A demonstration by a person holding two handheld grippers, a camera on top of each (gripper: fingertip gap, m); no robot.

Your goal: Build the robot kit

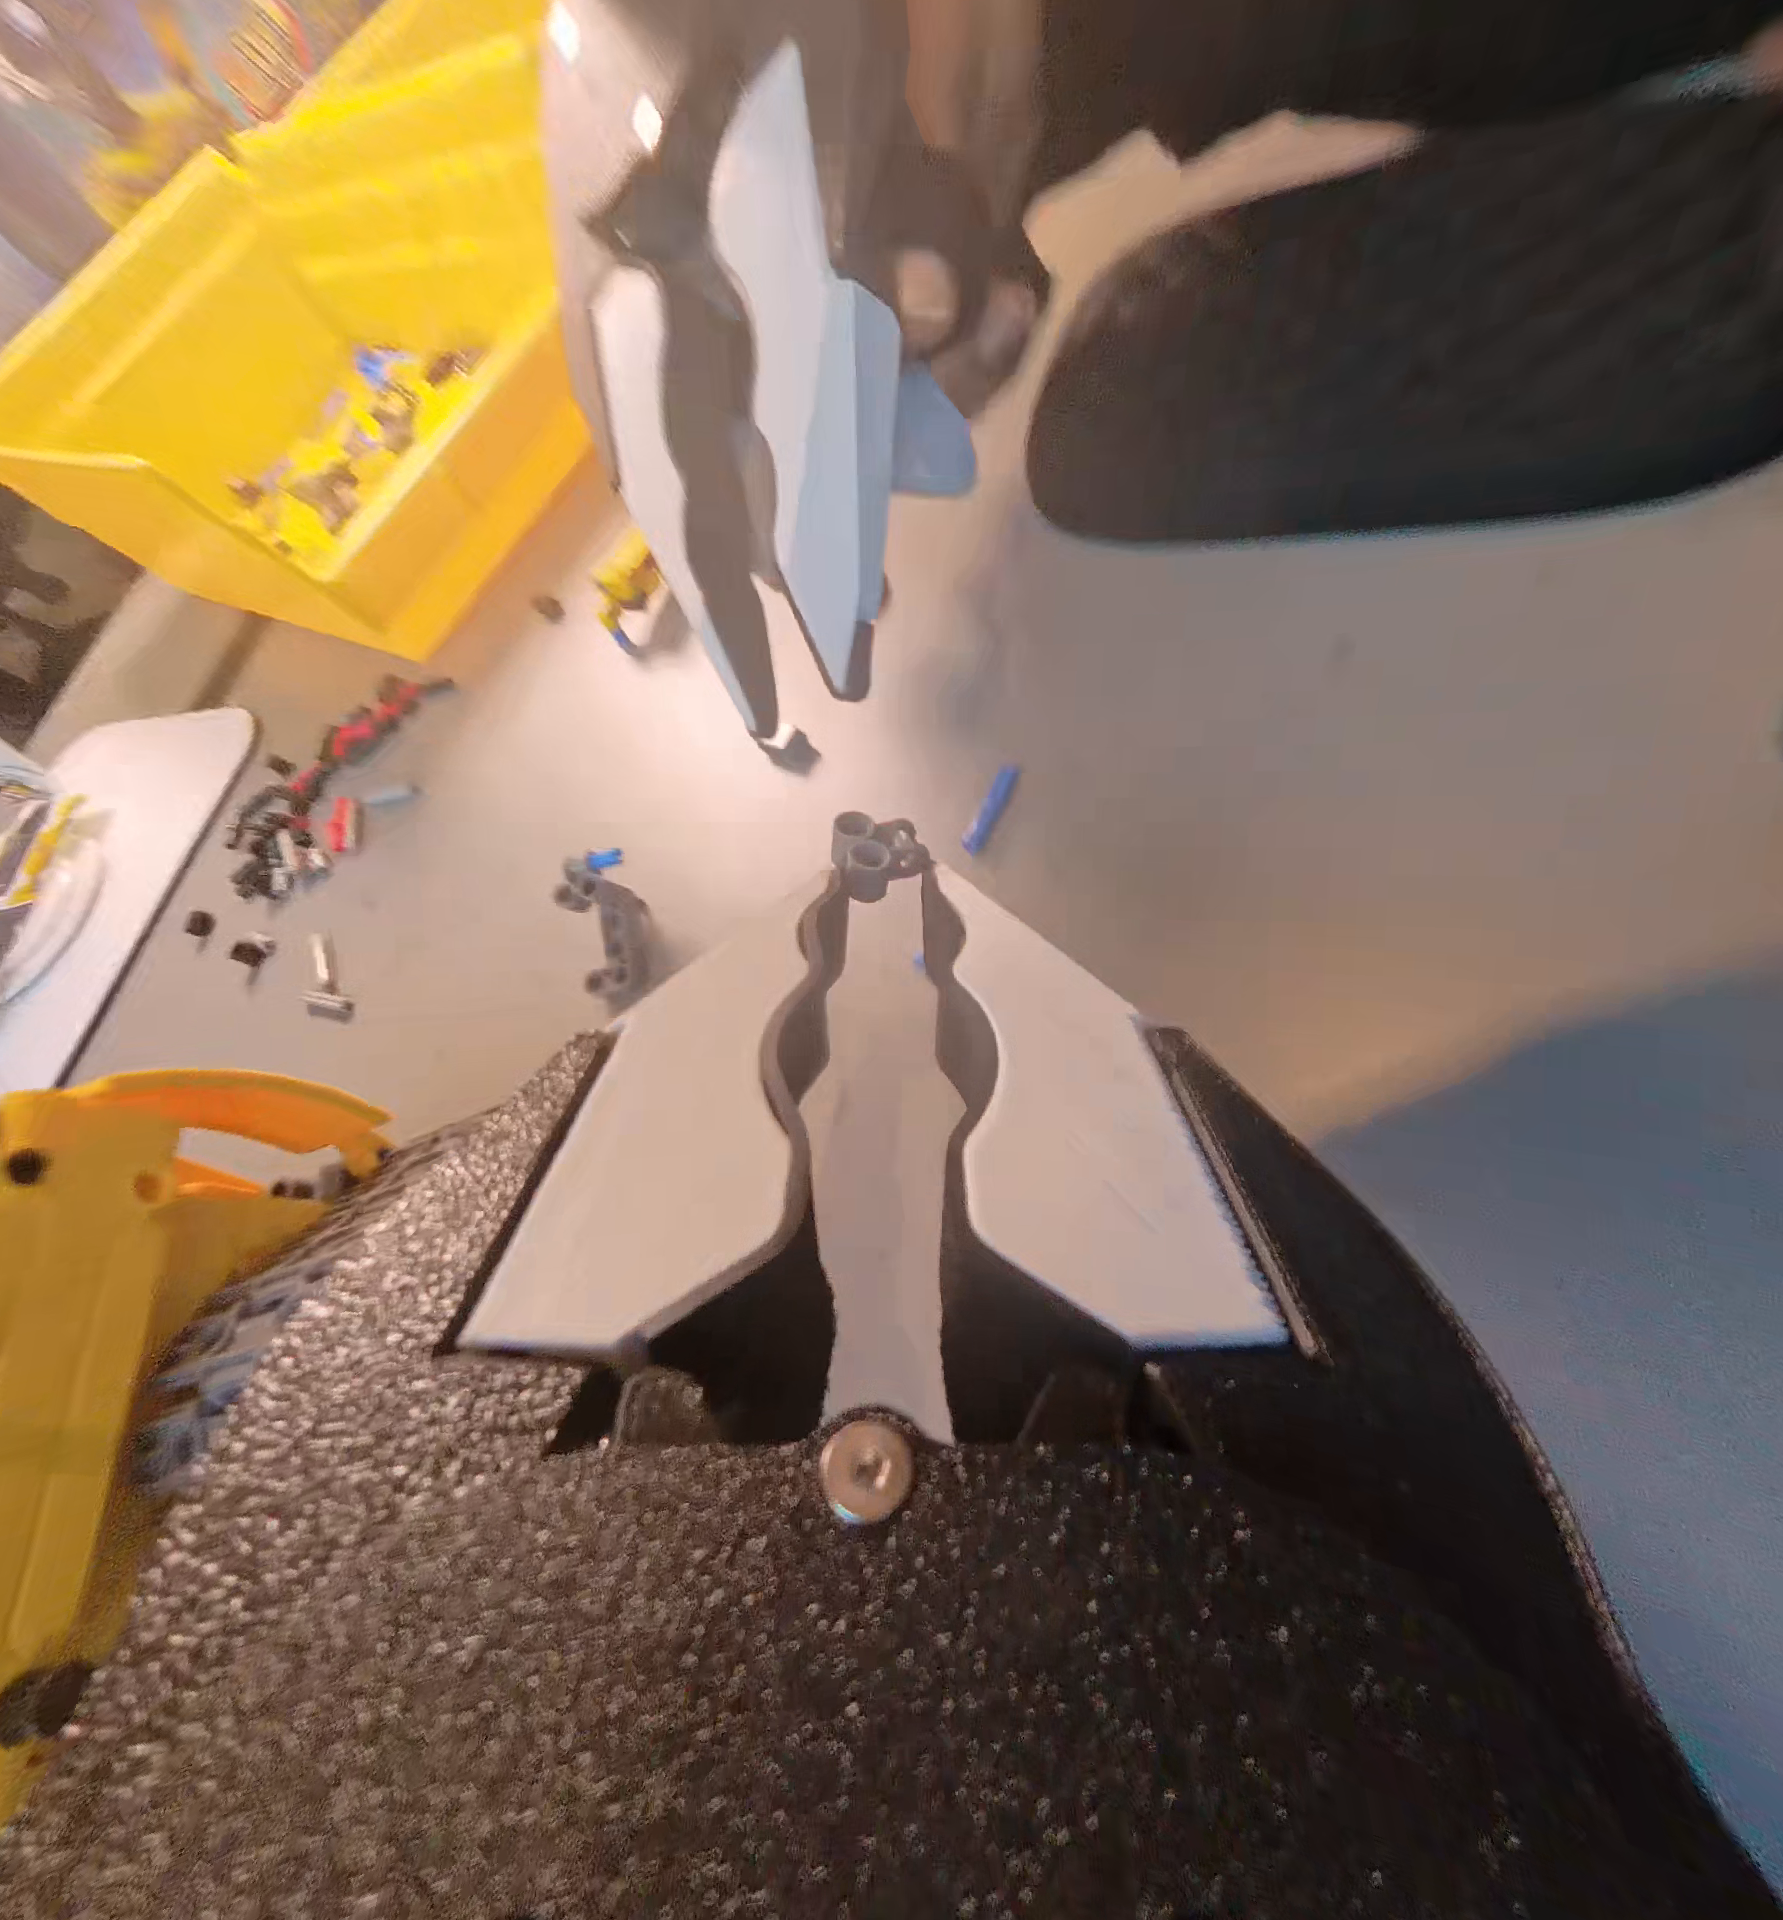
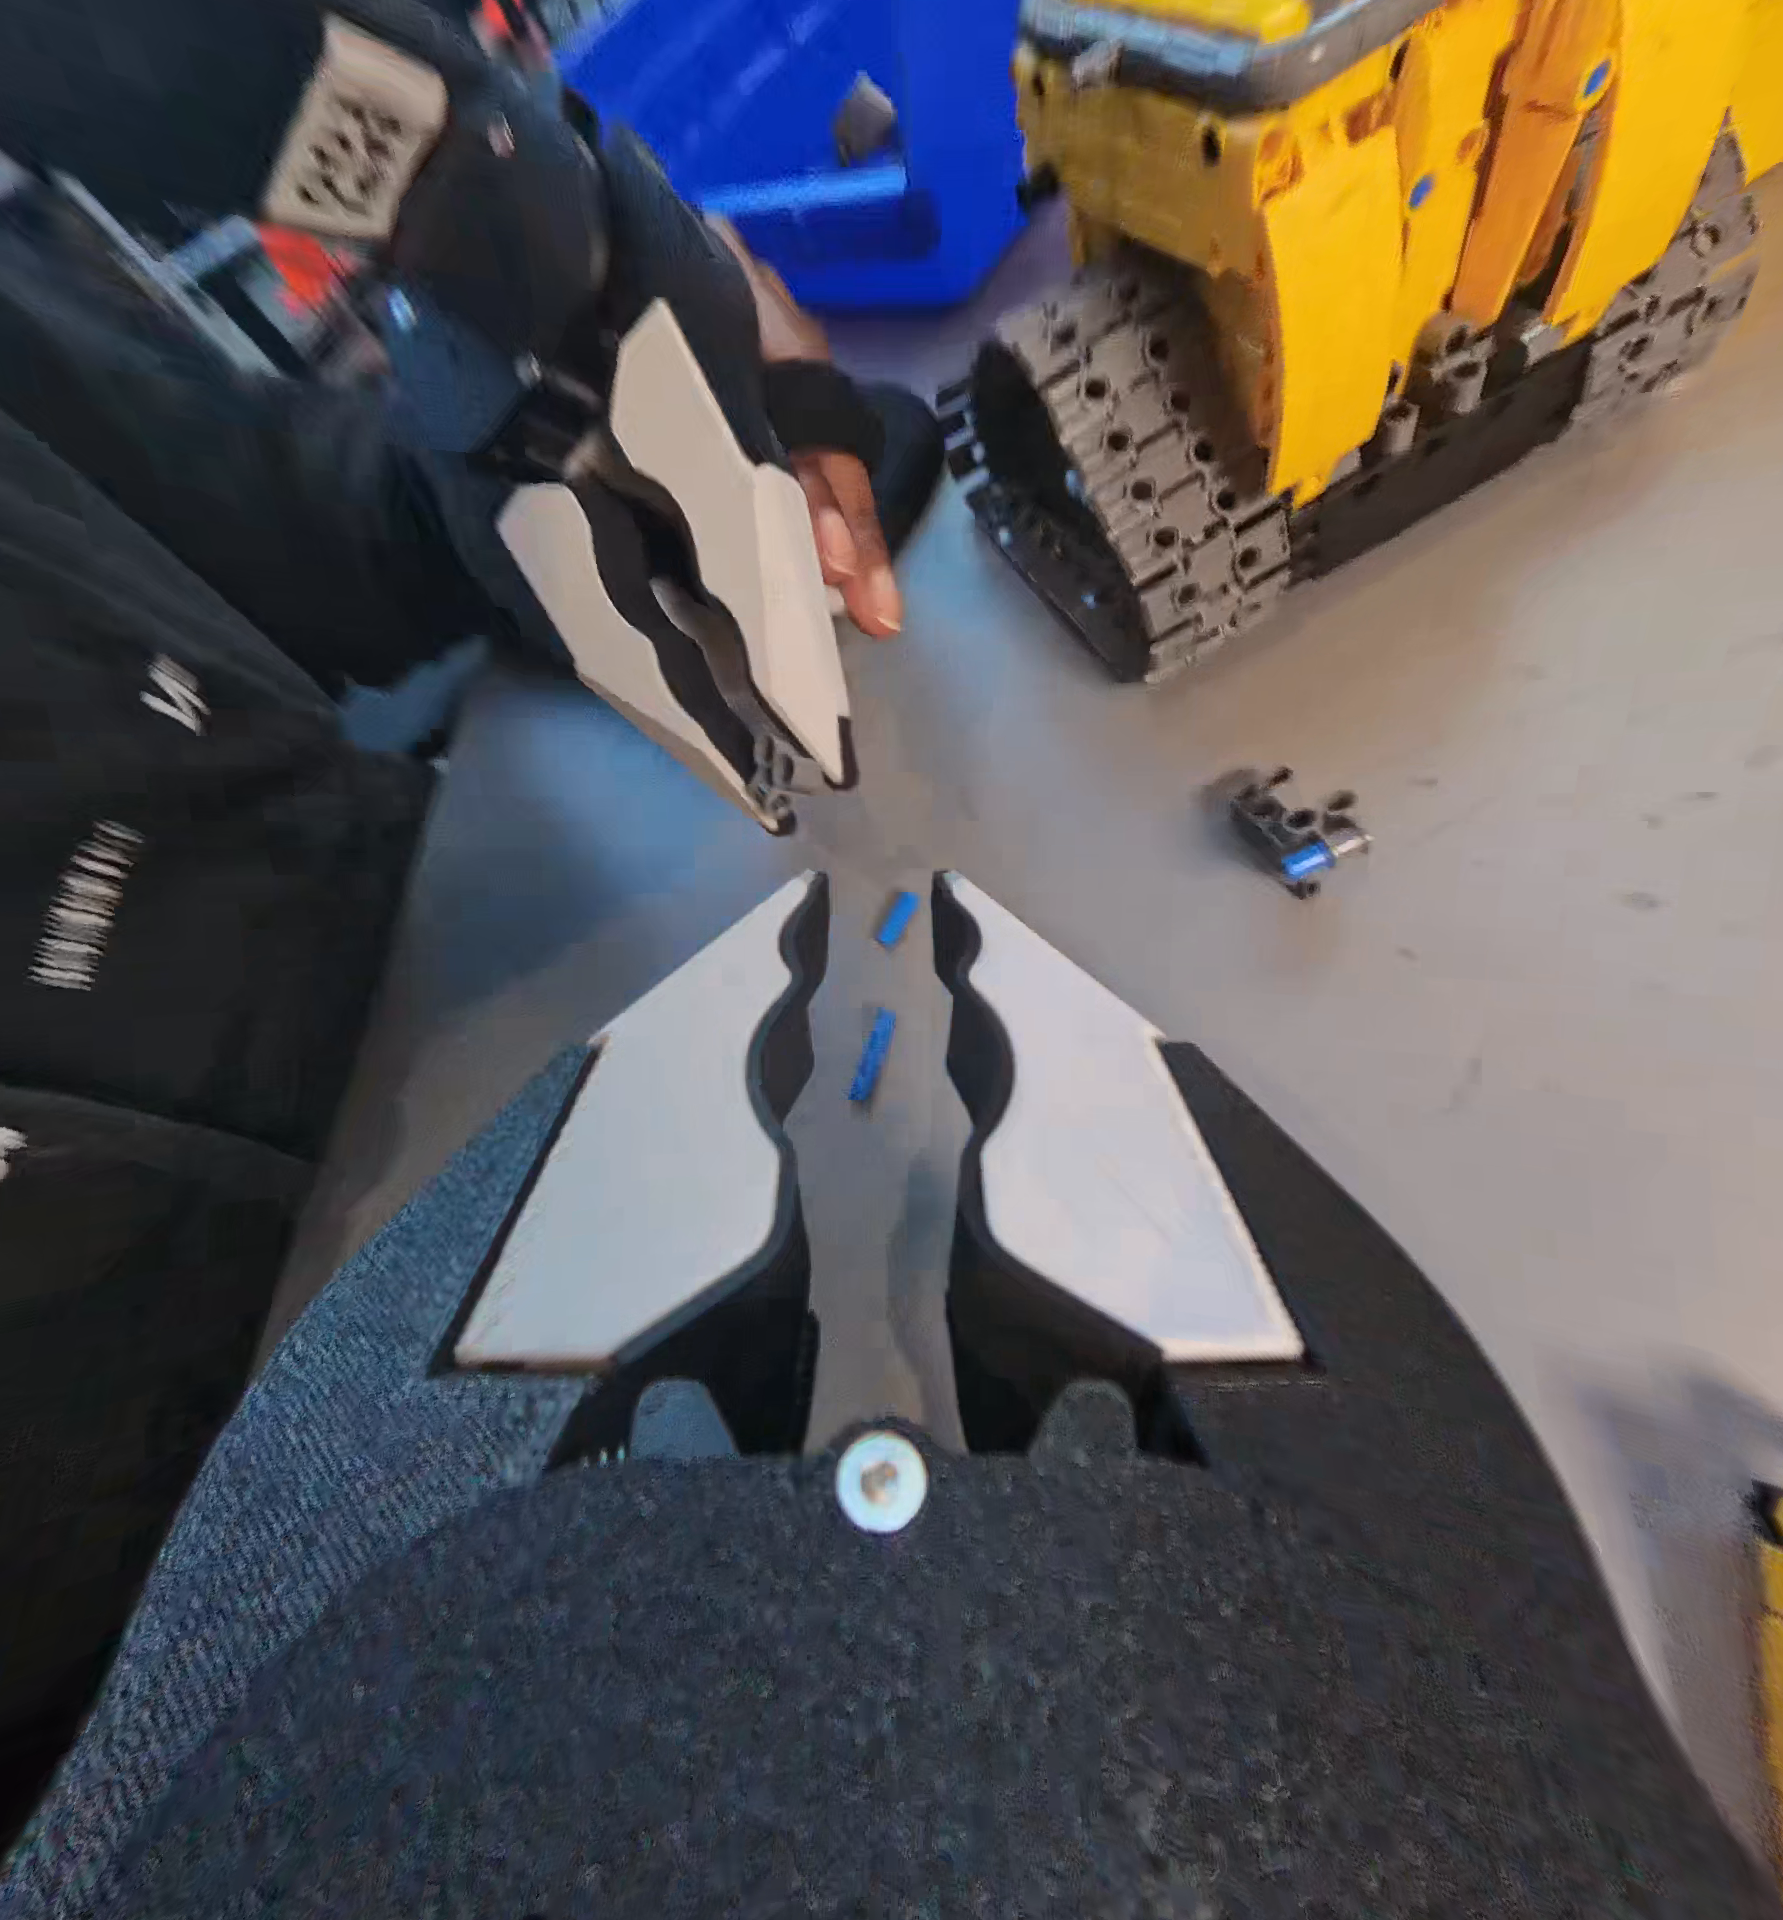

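Observation:
My left gripper point(image 1: 879, 881) is shut on a small dark grey connector piece with round holes point(image 1: 871, 847), held just above the grey table point(image 1: 1230, 935). It also shows in the right wrist view point(image 2: 799, 779) with the piece point(image 2: 773, 779) at its tips. My right gripper point(image 2: 879, 883) is open and empty, pointing down at the table close to the left gripper's tips. Two blue pins point(image 2: 897, 920) point(image 2: 871, 1055) lie on the table between its fingers. In the left wrist view the right gripper point(image 1: 814, 712) hangs above the table beyond the held piece, with a blue pin point(image 1: 991, 810) nearby.
A yellow tracked vehicle model point(image 2: 1386, 364) stands at the far right, also at the left edge point(image 1: 56, 1351). A yellow bin of parts point(image 1: 243, 364), a blue bin point(image 2: 793, 156), a grey piece with a blue pin point(image 2: 1292, 826) and scattered small parts point(image 1: 315, 810) are around. A black sleeve point(image 2: 139, 727) fills the left. My two grippers' fingertips are within a few centimetres of each other.

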